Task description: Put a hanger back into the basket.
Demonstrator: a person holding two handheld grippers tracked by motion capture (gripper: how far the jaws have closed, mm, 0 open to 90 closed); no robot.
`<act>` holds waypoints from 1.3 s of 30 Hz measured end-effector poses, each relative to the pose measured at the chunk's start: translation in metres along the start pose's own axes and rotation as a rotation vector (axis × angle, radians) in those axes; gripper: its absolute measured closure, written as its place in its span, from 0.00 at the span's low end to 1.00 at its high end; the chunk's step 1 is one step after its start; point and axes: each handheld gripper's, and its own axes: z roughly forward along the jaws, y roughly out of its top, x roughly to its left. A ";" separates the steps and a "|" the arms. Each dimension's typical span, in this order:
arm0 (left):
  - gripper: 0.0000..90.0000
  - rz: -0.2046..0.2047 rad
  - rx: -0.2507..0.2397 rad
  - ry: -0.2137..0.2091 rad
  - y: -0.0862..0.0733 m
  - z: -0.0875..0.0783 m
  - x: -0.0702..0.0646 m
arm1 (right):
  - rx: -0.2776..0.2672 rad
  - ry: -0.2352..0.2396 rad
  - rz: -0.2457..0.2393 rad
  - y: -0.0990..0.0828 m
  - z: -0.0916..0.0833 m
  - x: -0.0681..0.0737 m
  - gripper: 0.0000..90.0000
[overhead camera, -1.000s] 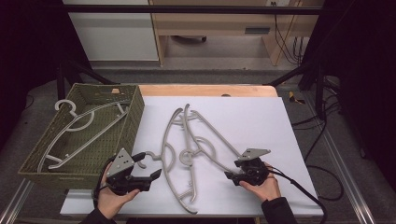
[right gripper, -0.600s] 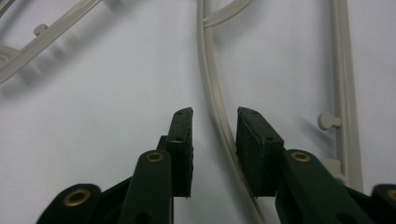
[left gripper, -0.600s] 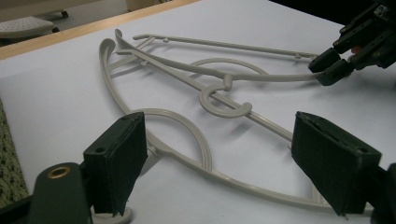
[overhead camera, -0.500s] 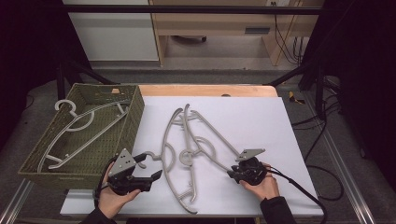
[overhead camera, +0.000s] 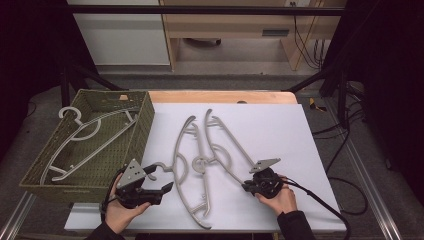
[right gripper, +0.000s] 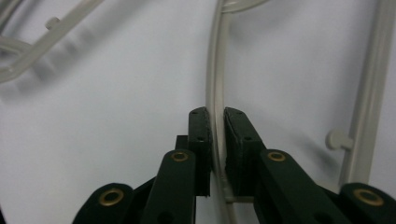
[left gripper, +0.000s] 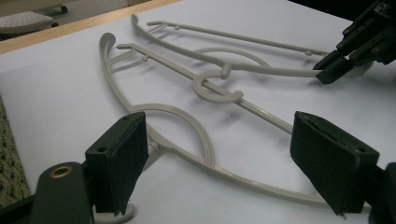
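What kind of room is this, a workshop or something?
Probably a lab or test bench, not a home: a white table inside a dark metal frame, cables on the floor, and plastic hangers laid out beside a green basket.

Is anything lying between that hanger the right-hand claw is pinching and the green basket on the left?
Yes. The right gripper is shut on the right hanger. Between it and the basket lies the second hanger, its hook interlocked with the first at mid-table, and the open left gripper straddles that second hanger's hook end.

Black tools, brass screws, dark sleeves
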 end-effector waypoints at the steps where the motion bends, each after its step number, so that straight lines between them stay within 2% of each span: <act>1: 0.21 0.000 0.001 0.000 0.000 0.000 0.000 | -0.014 0.004 0.006 0.001 -0.001 0.001 0.91; 3: 0.21 0.001 0.002 0.001 0.000 0.000 0.000 | -0.015 -0.006 0.050 0.003 -0.005 0.003 0.91; 4: 0.21 0.001 0.003 0.000 0.000 0.000 0.000 | -0.033 0.000 0.029 0.003 -0.005 0.001 0.91; 5: 0.21 0.001 0.004 0.001 0.000 0.000 0.000 | -0.042 0.002 0.061 0.003 -0.006 0.002 0.91; 7: 0.21 0.002 0.006 0.003 0.000 0.001 0.000 | -0.049 0.026 0.084 0.004 -0.006 0.003 0.91; 10: 0.21 0.001 0.007 0.005 0.000 0.001 0.000 | -0.061 0.046 0.131 0.006 -0.002 0.009 0.91; 13: 0.21 0.001 0.010 0.005 -0.001 0.002 0.000 | -0.072 0.063 0.145 0.008 0.005 0.015 0.91; 14: 0.21 0.000 0.010 0.005 -0.001 0.002 -0.001 | -0.071 0.064 0.172 0.009 0.007 0.018 0.91; 17: 0.21 0.001 0.012 0.005 -0.001 0.002 -0.001 | -0.080 0.064 0.164 0.009 0.014 0.025 0.90; 19: 0.21 0.000 0.012 0.005 -0.001 0.002 -0.001 | -0.086 0.078 0.188 0.009 0.019 0.028 0.90; 20: 0.21 -0.001 0.012 0.005 -0.001 0.002 -0.001 | -0.084 0.071 0.165 0.009 0.021 0.027 0.90; 22: 0.21 -0.003 0.010 0.005 -0.001 0.002 -0.001 | -0.087 0.075 0.154 0.009 0.023 0.028 0.89; 24: 0.21 -0.003 0.011 0.004 -0.001 0.002 -0.001 | -0.096 0.078 0.148 0.009 0.023 0.029 0.83; 26: 0.21 -0.004 0.010 0.004 -0.001 0.003 -0.002 | -0.121 0.089 0.130 0.009 0.020 0.029 0.76; 30: 0.21 -0.009 0.009 -0.003 0.000 0.003 -0.003 | -0.201 0.065 0.082 0.012 0.002 0.027 0.65; 35: 0.21 -0.019 0.005 -0.015 0.004 0.006 -0.008 | -0.304 -0.020 0.031 0.014 -0.024 0.019 0.49; 39: 0.21 -0.023 0.000 -0.028 0.011 0.012 -0.014 | -0.365 -0.065 0.021 0.012 -0.040 0.011 0.33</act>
